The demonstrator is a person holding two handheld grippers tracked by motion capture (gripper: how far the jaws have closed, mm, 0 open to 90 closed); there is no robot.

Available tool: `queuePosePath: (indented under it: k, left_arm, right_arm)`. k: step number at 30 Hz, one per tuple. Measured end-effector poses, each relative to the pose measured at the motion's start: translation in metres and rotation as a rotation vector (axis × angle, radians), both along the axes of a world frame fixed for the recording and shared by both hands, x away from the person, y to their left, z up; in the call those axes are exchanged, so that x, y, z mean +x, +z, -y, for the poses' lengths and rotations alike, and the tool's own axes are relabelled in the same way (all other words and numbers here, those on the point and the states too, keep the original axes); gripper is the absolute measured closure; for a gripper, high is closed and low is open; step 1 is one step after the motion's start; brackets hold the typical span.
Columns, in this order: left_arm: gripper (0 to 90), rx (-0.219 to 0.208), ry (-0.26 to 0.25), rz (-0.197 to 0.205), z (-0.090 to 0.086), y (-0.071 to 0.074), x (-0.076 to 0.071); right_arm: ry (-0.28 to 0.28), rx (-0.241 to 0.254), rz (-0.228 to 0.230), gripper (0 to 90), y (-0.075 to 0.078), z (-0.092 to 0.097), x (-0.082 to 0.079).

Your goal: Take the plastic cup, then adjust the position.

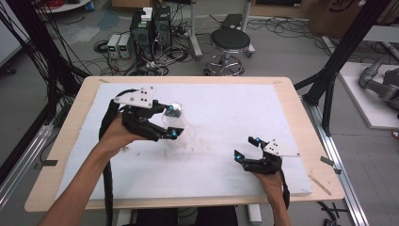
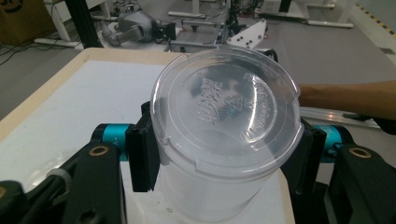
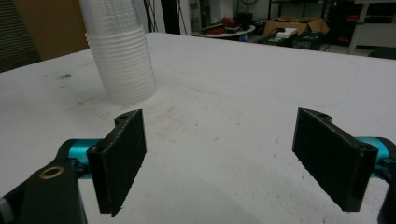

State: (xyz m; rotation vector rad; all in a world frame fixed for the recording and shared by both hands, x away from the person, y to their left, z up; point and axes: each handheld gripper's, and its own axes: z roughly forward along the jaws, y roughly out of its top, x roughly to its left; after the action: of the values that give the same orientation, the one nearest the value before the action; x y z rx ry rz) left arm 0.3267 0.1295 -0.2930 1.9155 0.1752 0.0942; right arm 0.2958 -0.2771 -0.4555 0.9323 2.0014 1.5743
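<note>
A: Left gripper (image 2: 224,154) status?
B: Clamped on the stack of clear plastic cups (image 2: 219,154), one pad on each side, bottom end facing the camera. In the high view the stack (image 1: 176,123) sits over the left-middle of the white table top (image 1: 226,113); can't tell if it touches.
A: Any markings?
B: Embossed writing on the cup base (image 2: 229,100), not legible.
A: Right gripper (image 3: 219,158)?
B: Jaws spread wide, nothing between them, low over the board near its front right (image 1: 248,148). Stack shows as ribbed rims (image 3: 122,60) ahead of its left jaw, well apart.
</note>
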Motion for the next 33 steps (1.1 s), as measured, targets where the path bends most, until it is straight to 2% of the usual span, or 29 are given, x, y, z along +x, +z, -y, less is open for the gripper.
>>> queuePosePath:
  k: [1, 2, 5, 6, 7, 10, 11, 12, 13, 15, 18, 20, 21, 26, 33]
  left_arm:
    - [39.7, 0.0, 0.0, 0.0, 0.0, 0.0, 0.0]
    - [39.7, -0.023, -0.015, -0.004, 0.0, -0.008, -0.004]
    - [39.7, -0.046, -0.017, -0.006, 0.0, -0.016, -0.008]
    - [39.6, -0.069, -0.023, -0.012, 0.0, -0.024, -0.012]
    - [39.7, -0.069, -0.023, -0.012, 0.0, -0.024, -0.012]
    - [39.7, -0.086, -0.012, -0.001, -0.001, -0.04, -0.018]
    - [39.6, -0.086, -0.012, -0.001, -0.001, -0.04, -0.018]
    - [39.7, -0.102, -0.009, -0.006, -0.002, -0.048, -0.021]
    - [39.6, -0.102, -0.009, -0.006, -0.002, -0.048, -0.021]
    - [39.6, -0.121, -0.008, -0.011, -0.002, -0.06, -0.023]
    - [39.6, -0.128, -0.005, -0.013, -0.001, -0.068, -0.024]
    - [39.6, -0.135, -0.007, -0.015, -0.001, -0.07, -0.025]
    - [39.7, -0.151, -0.007, -0.017, -0.001, -0.073, -0.025]
    - [39.6, -0.158, 0.003, -0.012, -0.002, -0.08, -0.024]
    - [39.7, -0.17, 0.006, -0.005, -0.004, -0.08, -0.023]
  right_arm:
    - [0.001, 0.001, -0.001, 17.7, 0.0, 0.0, 0.0]
    - [0.001, 0.002, -0.003, 17.7, 0.0, 0.0, 0.0]
    - [0.001, -0.001, 0.006, 17.7, 0.0, 0.0, 0.0]
    - [0.001, -0.002, 0.006, 17.7, 0.0, 0.0, 0.0]
    - [0.003, -0.001, 0.004, 17.7, 0.0, 0.0, 0.0]
    - [0.002, -0.003, 0.005, 17.7, 0.0, 0.0, 0.0]
    - [0.002, -0.003, 0.005, 17.7, 0.0, 0.0, 0.0]
    - [0.0, -0.002, 0.002, 17.7, 0.0, -0.001, 0.0]
    - [0.0, -0.002, 0.002, 17.7, 0.0, -0.001, 0.0]
    - [0.001, -0.005, 0.006, 17.7, 0.0, 0.0, 0.0]
    - [-0.004, -0.009, 0.006, 17.7, 0.0, -0.001, -0.001]
    - [-0.001, -0.011, 0.01, 17.7, 0.0, -0.001, -0.001]
    - [-0.003, -0.012, 0.005, 17.7, 0.0, -0.001, -0.001]
    - [-0.005, -0.009, 0.007, 17.7, 0.0, -0.001, -0.001]
    - [0.005, -0.008, 0.011, 17.7, 0.0, -0.001, -0.001]
